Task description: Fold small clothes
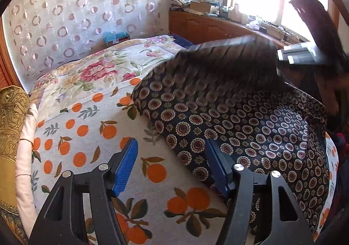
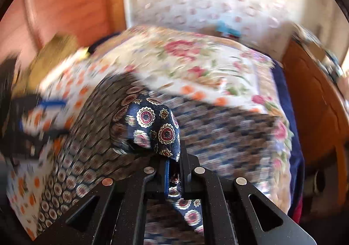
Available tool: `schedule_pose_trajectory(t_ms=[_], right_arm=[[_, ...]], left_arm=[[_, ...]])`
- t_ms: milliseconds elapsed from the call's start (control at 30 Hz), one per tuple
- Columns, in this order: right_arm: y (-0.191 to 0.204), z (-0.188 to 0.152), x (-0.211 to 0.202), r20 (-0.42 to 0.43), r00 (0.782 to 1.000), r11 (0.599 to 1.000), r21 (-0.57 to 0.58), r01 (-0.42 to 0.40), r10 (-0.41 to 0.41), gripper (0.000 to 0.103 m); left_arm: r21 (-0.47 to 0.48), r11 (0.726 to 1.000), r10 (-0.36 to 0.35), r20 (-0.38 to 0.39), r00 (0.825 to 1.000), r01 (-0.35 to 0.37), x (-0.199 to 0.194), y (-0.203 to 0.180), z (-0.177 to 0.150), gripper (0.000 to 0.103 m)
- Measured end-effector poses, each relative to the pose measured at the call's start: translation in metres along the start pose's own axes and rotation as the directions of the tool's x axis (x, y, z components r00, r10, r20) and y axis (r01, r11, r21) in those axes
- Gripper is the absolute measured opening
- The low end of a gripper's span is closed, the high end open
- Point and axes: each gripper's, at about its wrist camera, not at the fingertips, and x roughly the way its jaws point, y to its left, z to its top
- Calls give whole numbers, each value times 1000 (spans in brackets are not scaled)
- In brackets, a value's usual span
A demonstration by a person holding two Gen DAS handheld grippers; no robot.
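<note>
A dark navy garment with round medallion print (image 1: 250, 118) lies on the bed on the orange-print sheet (image 1: 91, 136). My left gripper (image 1: 172, 166) is open above the sheet, its right finger at the garment's near edge. My right gripper (image 2: 173, 164) is shut on a bunched edge of the garment (image 2: 157, 127) and lifts it, blurred by motion. In the left wrist view the right gripper (image 1: 301, 55) shows at the upper right with the lifted cloth. The left gripper (image 2: 41, 116) shows blurred at the left in the right wrist view.
A floral quilt (image 1: 104, 70) covers the far part of the bed. A gold cushion (image 1: 11, 118) sits at the left edge. A wooden cabinet (image 1: 213, 24) with clutter runs under the window. A curtain with ring pattern (image 1: 76, 16) hangs behind.
</note>
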Motion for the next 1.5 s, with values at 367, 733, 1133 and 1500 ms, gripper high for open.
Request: schedule_pose_trajectory(t_ms=[367, 733, 1133, 1500], right_arm=[[-94, 3, 44, -142, 968, 955, 184, 233, -209, 31], [-62, -54, -11, -40, 981, 966, 173, 193, -188, 46], [-41, -143, -49, -125, 982, 983, 102, 155, -142, 46], [-31, -170, -73, -35, 997, 995, 70, 68, -66, 3]], left_arm=[[11, 1000, -8, -13, 1000, 8, 4, -7, -3, 65], [9, 1000, -10, 1, 1000, 10, 3, -15, -3, 65], [19, 1000, -10, 15, 1000, 10, -29, -49, 0, 65], [-29, 1000, -3, 15, 1000, 3, -50, -85, -24, 65]])
